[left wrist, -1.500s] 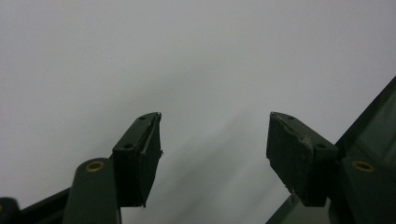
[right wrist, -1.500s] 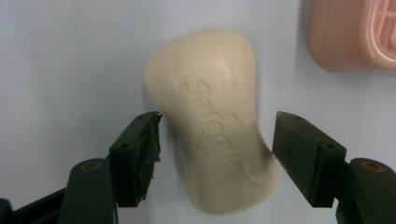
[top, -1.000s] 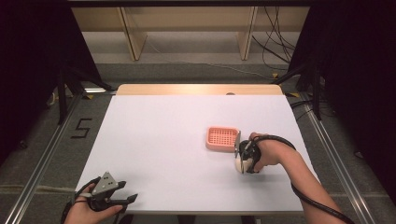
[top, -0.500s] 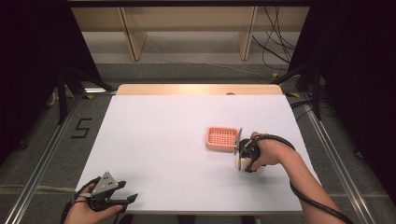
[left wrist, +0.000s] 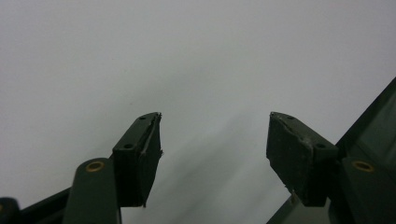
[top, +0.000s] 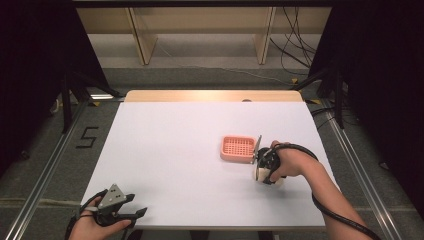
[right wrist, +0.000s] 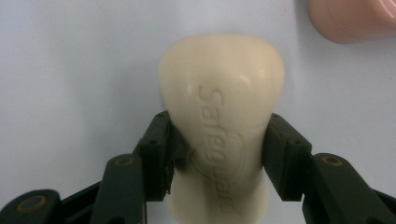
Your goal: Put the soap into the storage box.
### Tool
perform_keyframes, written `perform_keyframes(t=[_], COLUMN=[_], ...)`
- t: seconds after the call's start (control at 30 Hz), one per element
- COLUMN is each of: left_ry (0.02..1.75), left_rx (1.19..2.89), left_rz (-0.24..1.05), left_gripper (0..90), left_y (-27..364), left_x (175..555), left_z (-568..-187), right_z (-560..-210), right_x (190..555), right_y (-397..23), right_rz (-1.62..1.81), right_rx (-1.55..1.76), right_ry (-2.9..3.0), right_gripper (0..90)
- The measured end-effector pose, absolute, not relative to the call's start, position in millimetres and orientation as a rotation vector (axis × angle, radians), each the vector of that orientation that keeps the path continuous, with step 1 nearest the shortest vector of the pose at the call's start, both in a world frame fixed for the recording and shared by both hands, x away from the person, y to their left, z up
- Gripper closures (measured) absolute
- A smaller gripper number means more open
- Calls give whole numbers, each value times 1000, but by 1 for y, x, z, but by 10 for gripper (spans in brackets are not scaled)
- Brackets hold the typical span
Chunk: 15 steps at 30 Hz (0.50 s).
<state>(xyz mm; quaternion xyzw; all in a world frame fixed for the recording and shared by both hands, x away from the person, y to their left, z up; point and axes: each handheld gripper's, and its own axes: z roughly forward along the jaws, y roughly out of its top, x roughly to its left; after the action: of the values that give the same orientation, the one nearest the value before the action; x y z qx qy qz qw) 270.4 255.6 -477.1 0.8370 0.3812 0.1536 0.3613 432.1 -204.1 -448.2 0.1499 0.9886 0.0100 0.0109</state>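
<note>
While the left gripper point(top: 117, 212) rests idle at the near left corner of the white surface point(top: 175, 150) with its fingers point(left wrist: 140, 154) wide apart and nothing between them, the right gripper point(right wrist: 219, 154) has just been closing and its fingers point(right wrist: 161, 154) are now pressed against both sides of a soap bar point(right wrist: 222, 116) lying flat, right of centre. A secure lift would be helped by a steady, even squeeze across the narrow waist, since the smooth bar could slip. Cream-coloured, rounded and stamped with raised lettering, the bar lies just beside the near right corner of a pink slotted soap dish point(top: 238, 148).
</note>
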Motion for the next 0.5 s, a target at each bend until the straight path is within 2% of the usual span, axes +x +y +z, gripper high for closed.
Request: perform_keyframes(t=[0.07,0.33,0.5], left_ry=[932,931,944], left_rx=[2178,2176,2172], left_rz=[427,450,417], left_gripper=[350,350,350], left_y=[257,257,257], left_x=[273,274,272], left_z=[-476,-477,-477], right_z=[-446,-441,-439], right_x=[431,434,434], right_y=[-205,-206,-206], right_rz=[25,56,74], right_rx=[491,415,412], right_ry=[3078,3079,3078], right_gripper=[504,505,505])
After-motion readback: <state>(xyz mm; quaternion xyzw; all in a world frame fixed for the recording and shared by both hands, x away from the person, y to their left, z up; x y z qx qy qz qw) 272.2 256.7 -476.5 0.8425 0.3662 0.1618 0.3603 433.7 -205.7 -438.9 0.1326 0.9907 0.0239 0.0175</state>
